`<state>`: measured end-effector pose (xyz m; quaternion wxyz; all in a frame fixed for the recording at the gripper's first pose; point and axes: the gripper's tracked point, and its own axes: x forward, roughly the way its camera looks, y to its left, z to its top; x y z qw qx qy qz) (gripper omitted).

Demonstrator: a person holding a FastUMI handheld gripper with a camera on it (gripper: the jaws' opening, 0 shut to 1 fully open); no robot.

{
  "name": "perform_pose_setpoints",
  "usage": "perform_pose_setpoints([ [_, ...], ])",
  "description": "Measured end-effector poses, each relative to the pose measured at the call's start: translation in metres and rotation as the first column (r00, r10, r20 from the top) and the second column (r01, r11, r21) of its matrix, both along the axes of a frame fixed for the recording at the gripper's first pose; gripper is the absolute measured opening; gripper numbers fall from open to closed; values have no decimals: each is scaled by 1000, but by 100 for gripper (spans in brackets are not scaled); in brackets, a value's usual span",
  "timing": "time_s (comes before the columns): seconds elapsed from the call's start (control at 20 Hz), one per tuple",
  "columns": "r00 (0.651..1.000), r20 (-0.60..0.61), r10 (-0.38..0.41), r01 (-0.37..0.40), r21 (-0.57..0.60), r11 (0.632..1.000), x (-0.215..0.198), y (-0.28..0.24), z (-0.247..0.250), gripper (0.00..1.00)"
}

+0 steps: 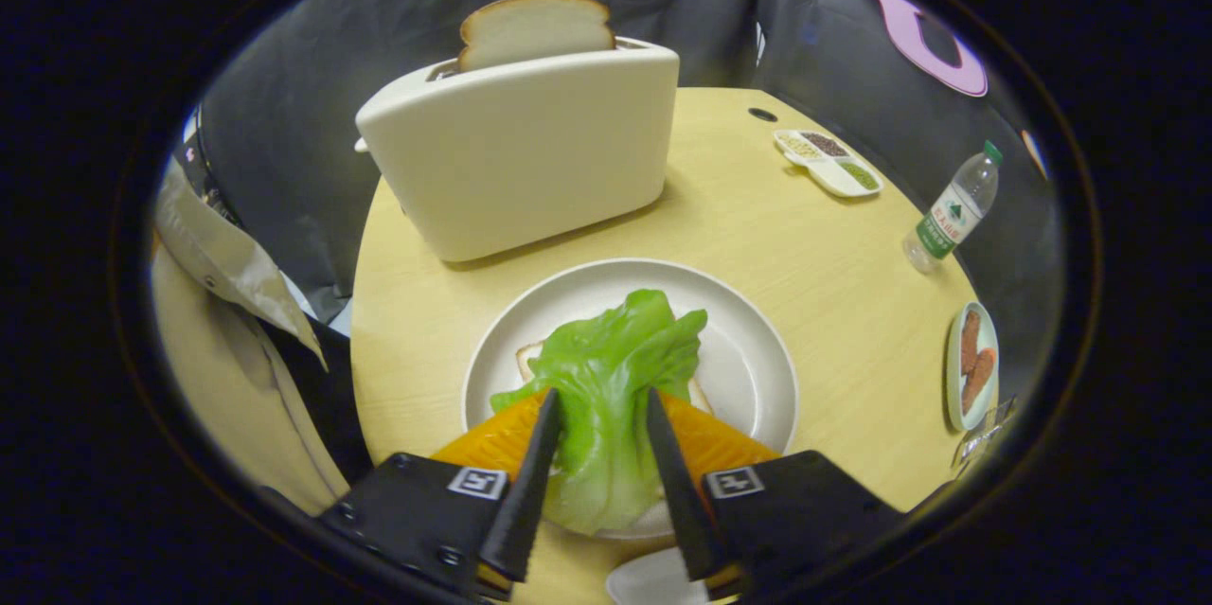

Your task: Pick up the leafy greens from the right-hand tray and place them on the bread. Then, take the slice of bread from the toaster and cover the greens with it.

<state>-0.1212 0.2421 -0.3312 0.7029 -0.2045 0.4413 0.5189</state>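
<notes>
Gripper view, read left to right with the plate [757, 368] as landmark. Left of the plate, off the table [833, 264], a person's sleeve [222, 259]. Behind the plate and a little left stands the toaster [521, 146], with the slice of bread [535, 27] upright in its slot, its top half clear of the body. On the plate lie the leafy greens [606, 368], draped over the bread [530, 357], of which little more than a corner peeps out on the left. My gripper [601, 401] hangs over the near side of the plate; my fingers stand narrowly apart with the stalk end of the greens between them. I cannot tell whether the fingers press the leaf or merely flank it. The leaf's long axis runs straight away from me, toward the toaster. Right of the plate and far back, a divided dish of grains [828, 162]; nearer, a bottle [952, 207]; nearest, a small tray [973, 366] at the table's edge

I judge the greens placed; the coming move turns on the toaster slice, which lies straight ahead beyond the plate, broad face toward me. The lower bread's outline is mostly hidden under the leaf
</notes>
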Motion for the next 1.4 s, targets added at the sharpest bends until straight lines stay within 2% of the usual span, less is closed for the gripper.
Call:
perform_pose_setpoints([
  [0.4, 997, 51, -66, 63, 45, 997, 15, 14, 45, 100],
  [0.65, 992, 74, -103, 97, 84, 992, 33, 37, 93, 100],
  [1.05, 988, 39, -146, 141, 115, 983, 45, 83, 148, 100],
  [1.4, 978, -70, -196, 205, 177, 963, 37, 136, 174, 98],
])
